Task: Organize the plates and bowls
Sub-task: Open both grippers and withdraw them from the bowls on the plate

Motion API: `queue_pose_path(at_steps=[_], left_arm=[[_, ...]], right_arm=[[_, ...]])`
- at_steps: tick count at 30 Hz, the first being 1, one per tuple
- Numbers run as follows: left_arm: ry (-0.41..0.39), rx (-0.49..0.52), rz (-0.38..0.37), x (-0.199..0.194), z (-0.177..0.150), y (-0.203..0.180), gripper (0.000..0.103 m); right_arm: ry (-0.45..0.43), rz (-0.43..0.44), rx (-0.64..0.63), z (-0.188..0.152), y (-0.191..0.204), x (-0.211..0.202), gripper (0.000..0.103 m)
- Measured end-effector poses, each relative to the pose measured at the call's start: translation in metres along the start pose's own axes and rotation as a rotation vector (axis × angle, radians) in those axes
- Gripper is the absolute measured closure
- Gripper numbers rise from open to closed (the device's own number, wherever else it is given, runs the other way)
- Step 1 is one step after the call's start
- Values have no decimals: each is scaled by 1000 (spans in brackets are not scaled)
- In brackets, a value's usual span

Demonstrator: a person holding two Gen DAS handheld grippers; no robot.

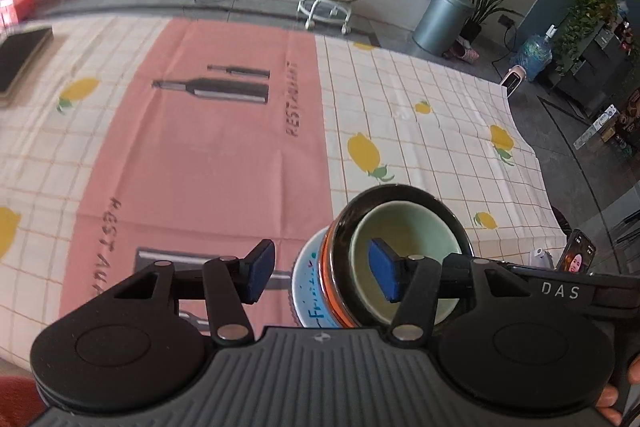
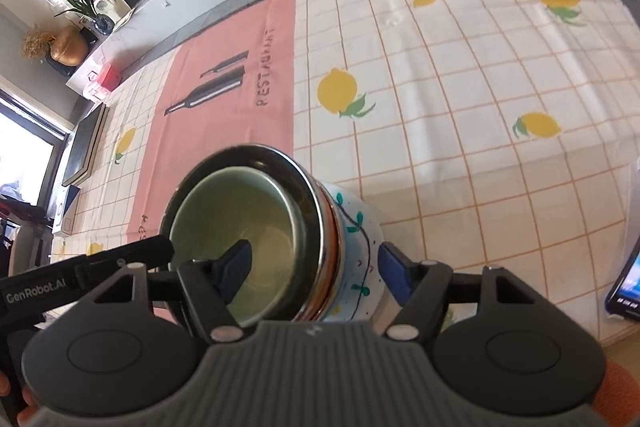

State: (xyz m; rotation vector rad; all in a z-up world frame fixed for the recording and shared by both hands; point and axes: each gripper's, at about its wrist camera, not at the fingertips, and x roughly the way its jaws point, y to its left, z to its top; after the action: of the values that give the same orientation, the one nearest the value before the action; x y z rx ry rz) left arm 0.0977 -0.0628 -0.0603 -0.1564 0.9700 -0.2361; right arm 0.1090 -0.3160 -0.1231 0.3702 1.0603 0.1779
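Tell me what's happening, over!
Both grippers, left and right, open. Bowl stack nested: green in black in white, unheld. Nothing blocking.

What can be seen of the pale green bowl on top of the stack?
The pale green bowl is glazed, ceramic-looking, plain and empty. It sits innermost, nested upright in a dark bowl with an orange band, over a white painted bowl. The stack stands on the tablecloth at the pink panel's edge. One pad of each open gripper hangs over it; contact is unclear.

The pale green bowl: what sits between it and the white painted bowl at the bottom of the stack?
A dark bowl with an orange band; both wrist views show it around the green bowl and inside the white bowl.
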Motion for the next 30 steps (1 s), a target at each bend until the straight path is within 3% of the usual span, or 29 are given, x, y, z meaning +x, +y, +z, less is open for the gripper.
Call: queue_pose_path(at_steps=[5, 8, 15, 20, 24, 30], left_arm=[[-239, 205, 110, -59, -20, -20, 39], [-327, 260, 137, -89, -34, -28, 39], [-515, 281, 199, -139, -65, -36, 38], [-610, 255, 297, -150, -85, -37, 29], [-618, 220, 287, -148, -103, -35, 19], [-527, 199, 286, -129, -124, -30, 18]], right_arm=[[-139, -59, -107, -13, 31, -44, 33], [-219, -78, -161, -27, 47, -70, 32], [-370, -86, -240, -75, 77, -117, 30], [-487, -117, -305, -116, 94, -142, 25], [-543, -122, -310, -145, 97, -151, 22], [-558, -140, -303, -171, 92, -145, 21]])
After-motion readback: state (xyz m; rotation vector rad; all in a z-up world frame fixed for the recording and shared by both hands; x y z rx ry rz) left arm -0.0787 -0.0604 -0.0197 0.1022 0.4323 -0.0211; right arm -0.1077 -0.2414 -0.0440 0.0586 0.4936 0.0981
